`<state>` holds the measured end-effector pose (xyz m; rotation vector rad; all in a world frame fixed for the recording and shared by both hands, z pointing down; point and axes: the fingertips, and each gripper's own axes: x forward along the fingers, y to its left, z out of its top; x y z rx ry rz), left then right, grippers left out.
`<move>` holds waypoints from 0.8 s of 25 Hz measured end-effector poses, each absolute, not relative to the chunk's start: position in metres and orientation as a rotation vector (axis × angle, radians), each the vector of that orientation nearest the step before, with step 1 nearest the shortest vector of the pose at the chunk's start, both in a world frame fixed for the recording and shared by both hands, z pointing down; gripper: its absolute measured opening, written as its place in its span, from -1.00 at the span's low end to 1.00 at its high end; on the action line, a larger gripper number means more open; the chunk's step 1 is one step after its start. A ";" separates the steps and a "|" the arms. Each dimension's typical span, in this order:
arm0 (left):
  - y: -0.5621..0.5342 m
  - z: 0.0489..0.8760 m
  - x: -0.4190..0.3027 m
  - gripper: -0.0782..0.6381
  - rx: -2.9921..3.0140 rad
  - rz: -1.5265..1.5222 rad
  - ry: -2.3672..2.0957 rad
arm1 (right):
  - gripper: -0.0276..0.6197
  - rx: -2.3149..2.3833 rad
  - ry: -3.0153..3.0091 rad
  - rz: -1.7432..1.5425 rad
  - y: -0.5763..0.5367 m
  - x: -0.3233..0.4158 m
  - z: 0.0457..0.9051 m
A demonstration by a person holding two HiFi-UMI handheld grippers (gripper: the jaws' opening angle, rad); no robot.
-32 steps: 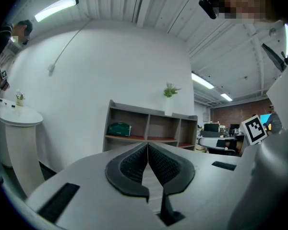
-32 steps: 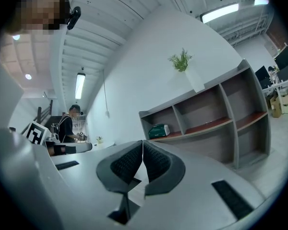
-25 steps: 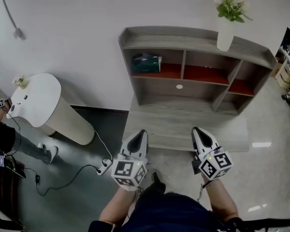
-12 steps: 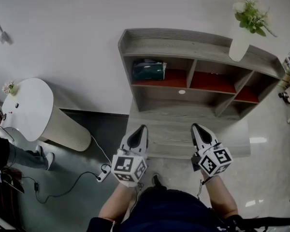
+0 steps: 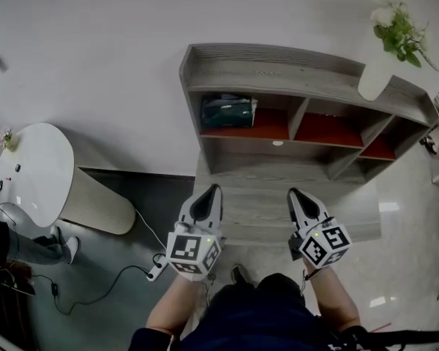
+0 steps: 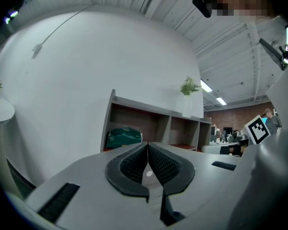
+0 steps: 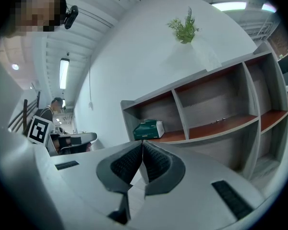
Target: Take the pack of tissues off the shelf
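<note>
Over the last second our view has swung a little. The grey wooden shelf unit with red-brown compartment floors (image 5: 278, 64) now sits more squarely at 12 o'clock, the white vase of green sprigs (image 5: 377, 79) on its top has slid out toward 2 o'clock, and the white round table (image 5: 29, 174) has drifted further off at 9 o'clock. Neither tool has changed. The left gripper (image 5: 211, 196) and the right gripper (image 5: 301, 203) hang side by side low in front of us, each with its ribbed black pads pressed together on nothing. We judge that we are only lining up with the shelf and the reach has not started. The dark green pack of tissues (image 5: 227, 112) lies in the leftmost upper compartment, alone on the red floor, at about 12 o'clock from the left gripper and well apart from both. Between us and it runs the low grey wooden ledge (image 5: 263, 185) at the unit's foot, which we probably have to reach over. The compartment's left wall stands close beside the pack, leaving little room on that side. A white power strip with its black cable (image 5: 155, 268) lies on the floor at 8 o'clock, near our feet. The jaws would have to open before any grasp.
</note>
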<state>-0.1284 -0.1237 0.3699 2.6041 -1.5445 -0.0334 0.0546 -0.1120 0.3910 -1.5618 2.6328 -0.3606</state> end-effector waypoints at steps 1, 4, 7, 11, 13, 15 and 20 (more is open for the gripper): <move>-0.127 0.368 -0.128 -0.73 2.612 -0.033 -1.549 | -0.87 -1.564 2.634 -0.369 -0.115 0.055 0.393; -0.138 0.365 -0.124 -0.73 2.632 -0.020 -1.567 | -0.87 -1.564 2.641 -0.387 -0.122 0.057 0.398; -0.149 0.361 -0.119 -0.73 2.641 -0.018 -1.588 | -0.87 -1.545 2.657 -0.405 -0.132 0.059 0.403; -0.166 0.350 -0.114 -0.73 2.653 -0.023 -1.663 | -0.87 -1.490 2.673 -0.434 -0.148 0.061 0.408; -0.176 0.344 -0.111 -0.73 2.655 -0.028 -1.717 | -0.87 -1.459 2.691 -0.426 -0.156 0.063 0.405; -0.188 0.339 -0.107 -0.73 2.666 -0.014 -1.768 | -0.87 -1.432 2.702 -0.416 -0.166 0.067 0.401; -0.221 0.335 -0.092 -0.73 2.683 0.076 -1.859 | -0.87 -1.391 2.711 -0.411 -0.192 0.084 0.396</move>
